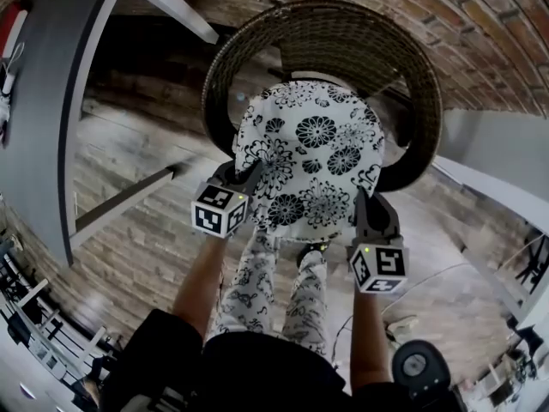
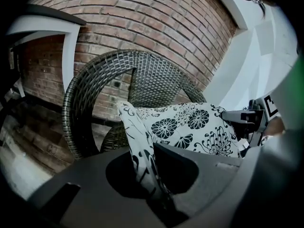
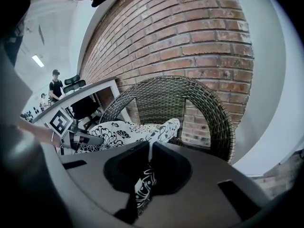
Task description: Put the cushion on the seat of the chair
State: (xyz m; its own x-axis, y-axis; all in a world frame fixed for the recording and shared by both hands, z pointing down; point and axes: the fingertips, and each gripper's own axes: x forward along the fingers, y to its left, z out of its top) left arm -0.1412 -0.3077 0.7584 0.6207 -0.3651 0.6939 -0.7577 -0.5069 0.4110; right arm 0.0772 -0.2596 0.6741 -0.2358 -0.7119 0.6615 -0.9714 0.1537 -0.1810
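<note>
A black-and-white floral cushion (image 1: pixel 309 157) stretches between two grippers. The left gripper (image 1: pixel 247 177) pinches the cushion's left edge, jaws nearly together on the fabric. The right gripper (image 1: pixel 365 199) pinches the right edge the same way. Just beyond both grippers stands a round wicker chair (image 1: pixel 410 75), and the cushion hangs over its hollow seat.

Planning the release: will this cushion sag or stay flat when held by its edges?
Likely light and padded: the cushion spans between the left gripper and right gripper with little sag. Its edges pinch thin in the jaws, so probably soft.
</note>
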